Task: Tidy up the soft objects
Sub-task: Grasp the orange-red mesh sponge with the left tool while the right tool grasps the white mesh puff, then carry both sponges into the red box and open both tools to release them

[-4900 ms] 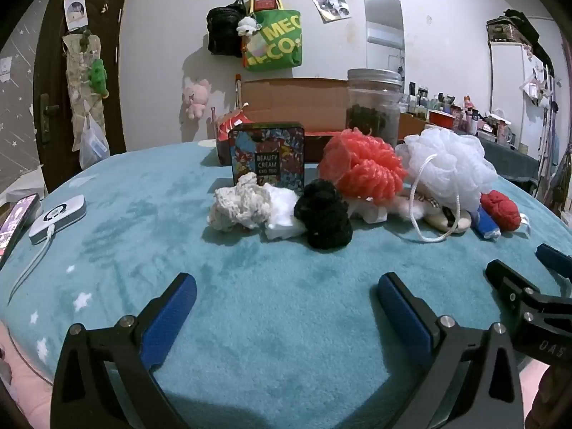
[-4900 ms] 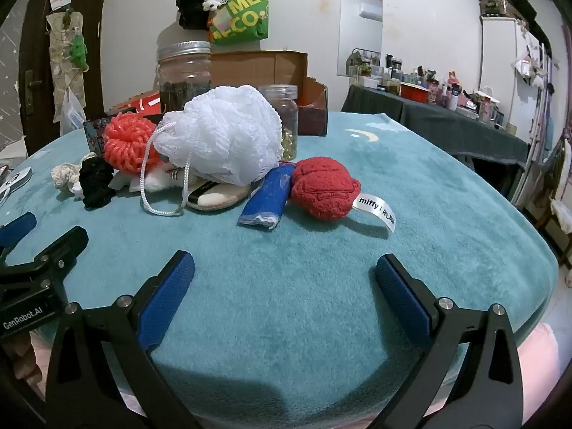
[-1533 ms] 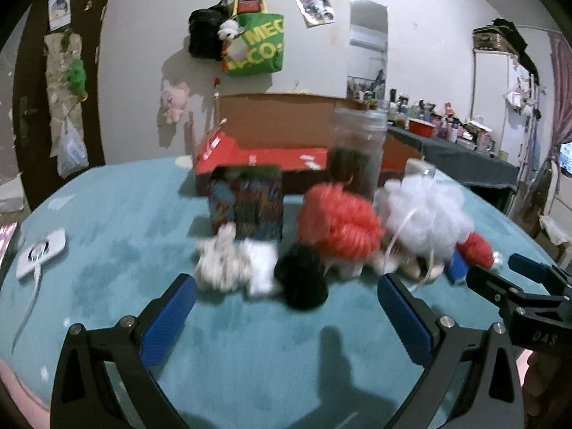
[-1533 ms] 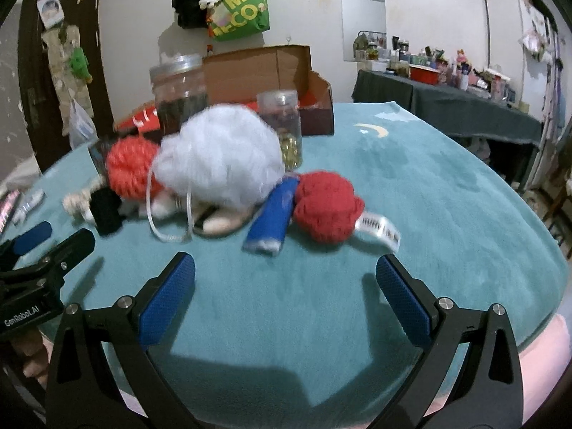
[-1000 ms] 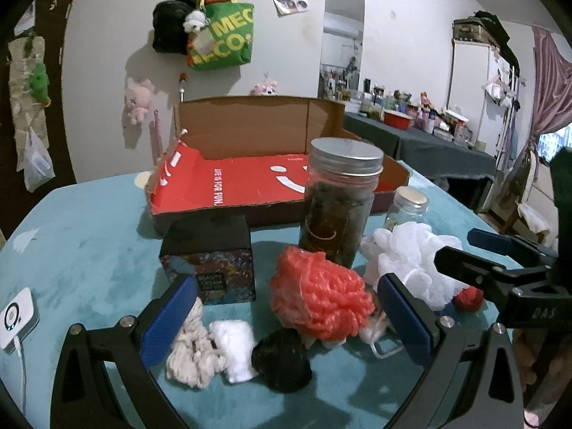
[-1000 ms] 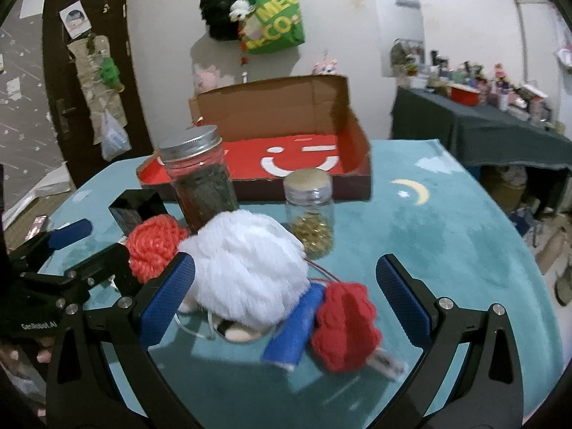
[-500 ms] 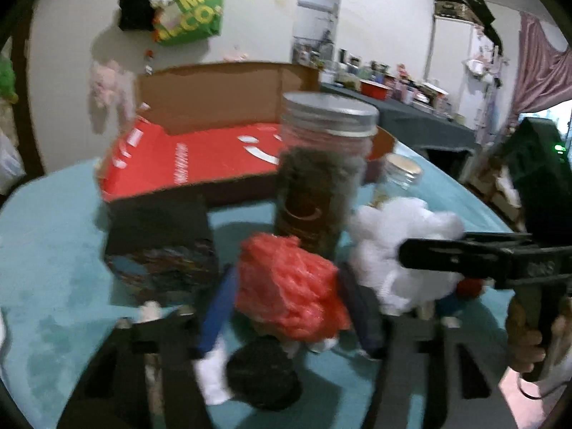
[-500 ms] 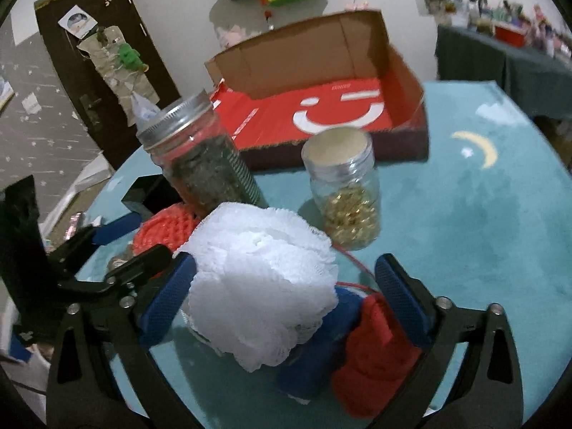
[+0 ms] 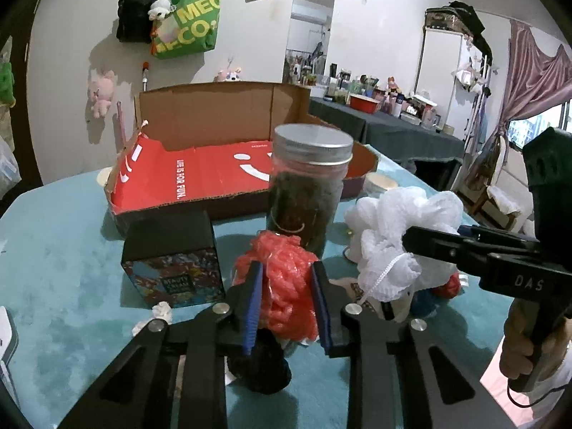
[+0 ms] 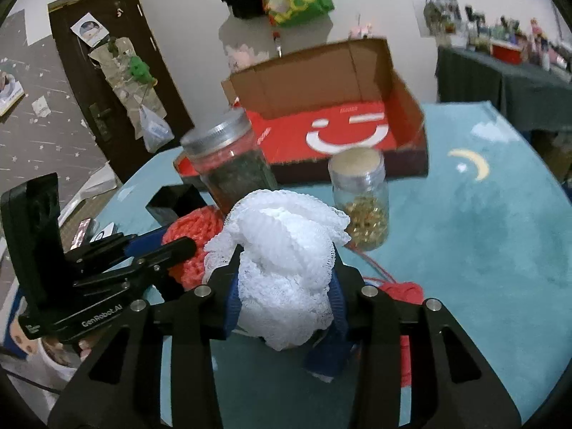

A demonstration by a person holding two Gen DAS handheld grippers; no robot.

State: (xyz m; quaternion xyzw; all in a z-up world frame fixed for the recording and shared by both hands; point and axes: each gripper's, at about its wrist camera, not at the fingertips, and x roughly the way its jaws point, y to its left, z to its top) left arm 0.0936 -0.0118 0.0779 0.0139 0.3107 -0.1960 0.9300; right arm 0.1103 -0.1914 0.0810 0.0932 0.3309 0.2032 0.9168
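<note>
My left gripper [image 9: 286,304] is shut on a red mesh bath pouf [image 9: 286,286], squeezing it between the blue pads; the pouf also shows in the right wrist view [image 10: 195,246]. My right gripper [image 10: 286,304] is shut on a white mesh bath pouf [image 10: 286,268], which also shows in the left wrist view [image 9: 389,236]. A black fluffy ball [image 9: 261,368] lies under the left fingers. A red knitted toy [image 10: 407,300] and a blue soft item [image 10: 325,357] lie by the white pouf. An open cardboard box with red lining [image 9: 214,175] stands behind.
A tall dark jar with a metal lid [image 9: 307,193] stands just behind the red pouf. A small jar of gold bits [image 10: 361,200] and a black printed box [image 9: 171,254] stand nearby. White rags [image 9: 161,312] lie on the teal table cover [image 9: 53,250].
Both grippers moved forward over the pile and closed: the left on the red pouf, the right on the white pouf. Earlier both were open.
</note>
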